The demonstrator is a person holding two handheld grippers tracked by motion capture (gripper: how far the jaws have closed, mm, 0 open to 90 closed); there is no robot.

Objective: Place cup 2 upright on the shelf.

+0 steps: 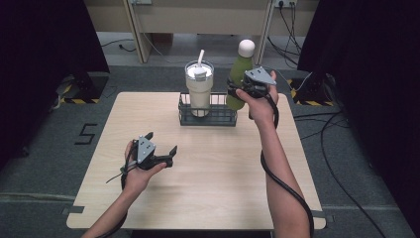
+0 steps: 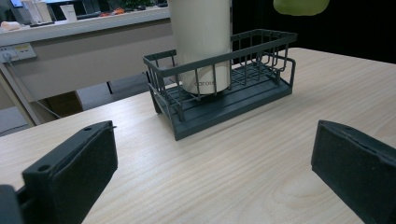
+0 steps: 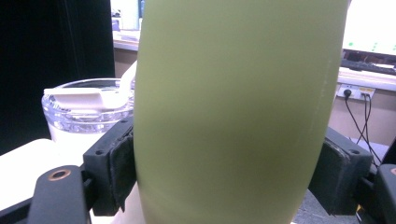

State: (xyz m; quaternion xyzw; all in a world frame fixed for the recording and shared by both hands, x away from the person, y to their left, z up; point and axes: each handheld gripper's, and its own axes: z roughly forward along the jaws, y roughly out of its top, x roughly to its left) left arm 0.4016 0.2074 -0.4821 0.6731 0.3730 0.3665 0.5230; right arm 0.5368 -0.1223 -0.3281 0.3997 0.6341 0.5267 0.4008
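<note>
A green bottle point(image 1: 239, 74) with a white cap is held upright in the air above the right end of a dark wire basket point(image 1: 223, 119); my right gripper point(image 1: 241, 89) is shut on its body. In the right gripper view the bottle point(image 3: 233, 112) sits pressed between both pads point(image 3: 122, 163). A white tumbler point(image 1: 199, 89) with a clear lid and straw stands in the basket's left half. My left gripper point(image 1: 162, 144) rests open above the table's front left, its jaws spread wide with nothing between them. The left gripper view shows the basket point(image 2: 261, 95), the tumbler point(image 2: 201, 44) and the bottle's underside point(image 2: 300, 5).
The light wooden table point(image 1: 208, 178) has wide bare room in front of the basket. The right half of the basket is bare. Dark curtains hang at both sides, cables lie on the grey floor, and a desk frame stands beyond the table.
</note>
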